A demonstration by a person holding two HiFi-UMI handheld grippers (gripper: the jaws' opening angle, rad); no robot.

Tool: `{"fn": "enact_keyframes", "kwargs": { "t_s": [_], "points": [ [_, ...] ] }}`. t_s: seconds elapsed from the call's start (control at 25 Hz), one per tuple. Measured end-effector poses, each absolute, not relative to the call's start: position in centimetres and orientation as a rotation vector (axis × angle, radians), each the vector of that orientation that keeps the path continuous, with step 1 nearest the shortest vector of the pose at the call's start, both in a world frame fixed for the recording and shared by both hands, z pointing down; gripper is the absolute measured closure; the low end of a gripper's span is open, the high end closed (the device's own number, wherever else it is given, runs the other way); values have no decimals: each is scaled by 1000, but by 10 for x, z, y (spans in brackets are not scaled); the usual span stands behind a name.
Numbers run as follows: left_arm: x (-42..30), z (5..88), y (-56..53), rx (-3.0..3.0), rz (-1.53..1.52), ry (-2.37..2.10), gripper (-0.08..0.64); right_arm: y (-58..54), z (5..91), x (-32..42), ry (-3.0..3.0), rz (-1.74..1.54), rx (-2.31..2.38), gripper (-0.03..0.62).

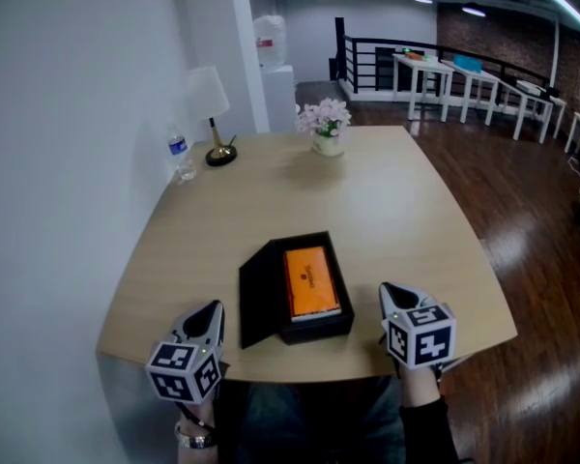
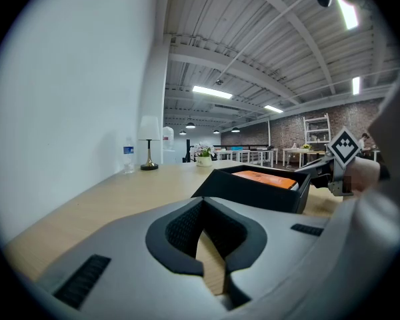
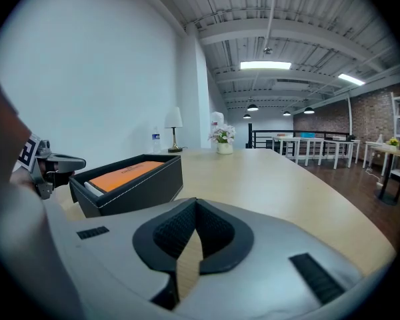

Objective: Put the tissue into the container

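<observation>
A: Jaws?
B: Closed and empty on both the left gripper (image 1: 215, 309) and the right gripper (image 1: 387, 291).
A: Tissue?
B: The flat orange tissue pack (image 1: 309, 280) lies inside the open black rectangular box (image 1: 319, 333), between the grippers and just ahead, on the tan wooden table (image 1: 387, 201).

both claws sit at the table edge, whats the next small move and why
Probably ease the left claw toward the open lid, to fold it over the black box: the orange tissue pack already lies inside, and the right claw, like the left, is shut and empty.
</observation>
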State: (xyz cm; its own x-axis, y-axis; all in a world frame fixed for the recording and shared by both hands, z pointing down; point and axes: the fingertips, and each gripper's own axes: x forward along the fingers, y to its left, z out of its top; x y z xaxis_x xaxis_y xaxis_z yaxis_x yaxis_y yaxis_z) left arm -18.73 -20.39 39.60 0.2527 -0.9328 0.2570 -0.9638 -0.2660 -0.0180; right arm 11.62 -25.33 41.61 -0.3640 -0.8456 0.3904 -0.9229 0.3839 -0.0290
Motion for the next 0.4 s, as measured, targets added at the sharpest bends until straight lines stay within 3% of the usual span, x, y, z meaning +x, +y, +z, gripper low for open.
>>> {"fn": "enact_keyframes", "kwargs": {
  "t_s": [0.4],
  "points": [
    [-188, 397, -205, 2372, 328, -1809, 557, -254, 417, 114, -2338, 345, 1545, 592]
  ]
}}
